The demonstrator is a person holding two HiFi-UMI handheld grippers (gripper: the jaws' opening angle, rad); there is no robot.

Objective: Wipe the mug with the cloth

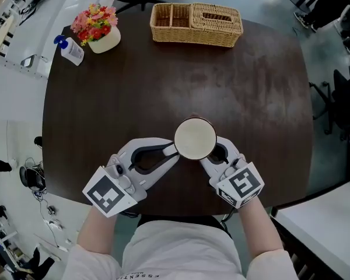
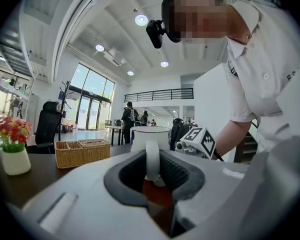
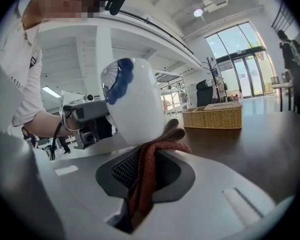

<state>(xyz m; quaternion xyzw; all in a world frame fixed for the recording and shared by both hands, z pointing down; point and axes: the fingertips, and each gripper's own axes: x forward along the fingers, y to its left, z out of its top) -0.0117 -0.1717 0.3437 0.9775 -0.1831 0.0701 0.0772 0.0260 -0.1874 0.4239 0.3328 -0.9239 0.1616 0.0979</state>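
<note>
Nearest me, my left tongs (image 1: 172,150) are shut tight on the loop handle (image 2: 152,156) of the white ceramic mug (image 1: 195,137), steadying it from its left side. On the mug's right, my right tongs (image 1: 214,154) are clamped on a bunched rust-red cloth (image 3: 149,170). Its folded end presses against the mug's lower wall, below a blue motif (image 3: 121,80) painted near the rim.

The wiping appears to be under way, with the cloth touching one side only. I judge the next move calls for dragging the cloth around the wall while the left tongs hold the handle firm.

Seen from above, the mug looks empty. Whether it rests on the dark wooden table (image 1: 105,121) or hangs just above it, I cannot tell.

Well beyond the mug, at the table's far edge, stands a woven wicker basket (image 1: 196,37). Its two open compartments look empty, and what lies under its slotted lid is hidden. Far to the mug's left are a white pot of pink and red flowers (image 1: 98,31) and a small blue-capped bottle (image 1: 71,49).
</note>
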